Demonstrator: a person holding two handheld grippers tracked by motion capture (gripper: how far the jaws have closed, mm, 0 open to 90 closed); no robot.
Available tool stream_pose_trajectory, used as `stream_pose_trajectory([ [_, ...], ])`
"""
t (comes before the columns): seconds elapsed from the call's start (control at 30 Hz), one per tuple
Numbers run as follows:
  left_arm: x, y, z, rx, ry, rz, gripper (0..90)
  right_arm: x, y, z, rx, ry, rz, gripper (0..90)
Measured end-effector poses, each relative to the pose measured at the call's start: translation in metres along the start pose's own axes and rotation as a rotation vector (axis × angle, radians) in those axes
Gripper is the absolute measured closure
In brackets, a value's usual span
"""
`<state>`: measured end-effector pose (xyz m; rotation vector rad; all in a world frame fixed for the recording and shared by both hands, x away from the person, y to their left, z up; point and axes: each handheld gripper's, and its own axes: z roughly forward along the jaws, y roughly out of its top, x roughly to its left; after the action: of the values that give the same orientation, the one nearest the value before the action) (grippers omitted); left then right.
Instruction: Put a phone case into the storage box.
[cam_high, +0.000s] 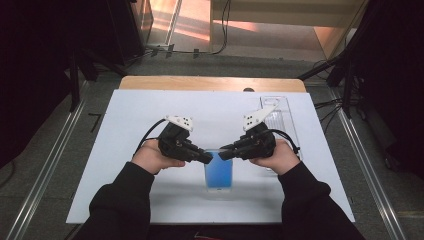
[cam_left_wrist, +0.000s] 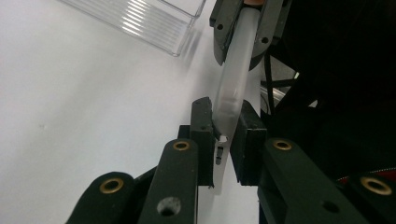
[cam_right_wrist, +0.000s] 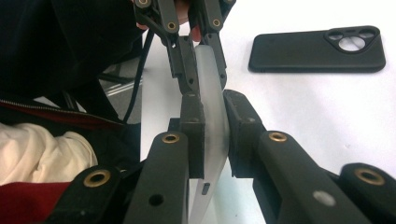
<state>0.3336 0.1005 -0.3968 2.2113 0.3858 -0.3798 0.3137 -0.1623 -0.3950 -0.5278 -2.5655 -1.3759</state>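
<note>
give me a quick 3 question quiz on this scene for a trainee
1. True or false: both grippers are clamped on the same translucent phone case.
2. What lies flat on the white mat in the right gripper view? A) a black phone case B) a spoon C) a mug
3. Fill in: the clear plastic tray sits on the ___ side of the mat in the high view.

Key
1. True: left gripper and right gripper each pinch an edge.
2. A
3. right

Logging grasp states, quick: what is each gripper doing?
Left gripper: shut on the clear case.
Right gripper: shut on the same case.
</note>
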Motion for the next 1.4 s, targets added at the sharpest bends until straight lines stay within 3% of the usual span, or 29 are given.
stream_pose_trajectory([
  [0.03, 0.000, 0.000, 0.000, 0.004, -0.001, -0.004, 81.2, 0.000, 0.000, 0.000, -0.005, -0.006, 0.009, 73.2],
  [0.07, -0.001, 0.000, -0.001, 0.005, 0.005, -0.014, 81.2, 0.001, -0.001, 0.000, -0.019, -0.025, 0.016, 59.3],
  [0.13, -0.001, 0.001, -0.003, 0.014, 0.004, -0.049, 81.1, 0.001, 0.000, 0.000, -0.032, -0.044, 0.023, 54.1],
  [0.2, -0.003, 0.001, -0.006, 0.006, 0.010, -0.048, 81.1, 0.003, 0.001, -0.002, -0.064, -0.080, 0.055, 42.2],
  [0.27, -0.005, 0.001, -0.010, -0.005, 0.021, -0.073, 81.0, 0.004, 0.001, -0.004, -0.094, -0.117, 0.053, 36.4],
  [0.3, -0.006, 0.002, -0.011, -0.007, 0.035, -0.089, 81.0, 0.004, 0.001, -0.004, -0.094, -0.117, 0.053, 36.4],
  [0.37, -0.006, 0.002, -0.015, -0.014, 0.076, -0.112, 81.0, 0.005, 0.002, -0.006, -0.118, -0.165, 0.072, 28.6],
  [0.4, -0.005, 0.001, -0.017, -0.022, 0.109, -0.134, 80.9, 0.005, 0.002, -0.007, -0.127, -0.171, 0.080, 27.0],
  [0.5, -0.006, 0.001, -0.019, -0.031, 0.138, -0.137, 80.9, 0.004, 0.000, -0.006, -0.134, -0.188, 0.097, 25.6],
  [0.63, -0.007, 0.002, -0.021, -0.039, 0.199, -0.154, 80.9, 0.002, -0.002, -0.004, -0.135, -0.170, 0.142, 24.0],
  [0.67, -0.007, 0.002, -0.021, -0.040, 0.215, -0.159, 80.9, 0.001, -0.004, -0.003, -0.153, -0.187, 0.157, 16.9],
  [0.7, -0.007, 0.002, -0.021, -0.045, 0.227, -0.167, 80.9, 0.001, -0.004, -0.003, -0.153, -0.187, 0.157, 16.9],
  [0.77, -0.006, 0.002, -0.022, -0.054, 0.241, -0.183, 80.8, 0.001, -0.005, 0.000, -0.153, -0.258, 0.164, 1.6],
  [0.8, -0.006, 0.002, -0.023, -0.059, 0.244, -0.193, 80.9, 0.001, -0.005, 0.001, -0.147, -0.278, 0.175, 0.0],
  [1.0, -0.006, 0.003, -0.027, -0.088, 0.282, -0.229, 80.9, 0.001, -0.008, 0.005, -0.162, -0.298, 0.232, 0.0],
  [1.17, -0.006, 0.003, -0.029, -0.115, 0.325, -0.247, 80.8, 0.012, -0.007, 0.013, -0.166, -0.402, 0.206, 0.0],
  [1.37, -0.007, 0.005, -0.031, -0.125, 0.373, -0.292, 80.8, 0.018, -0.005, 0.022, -0.188, -0.430, 0.226, 0.0],
  [1.4, -0.008, 0.005, -0.031, -0.126, 0.384, -0.300, 80.8, 0.020, -0.007, 0.027, -0.202, -0.460, 0.237, 0.0],
])
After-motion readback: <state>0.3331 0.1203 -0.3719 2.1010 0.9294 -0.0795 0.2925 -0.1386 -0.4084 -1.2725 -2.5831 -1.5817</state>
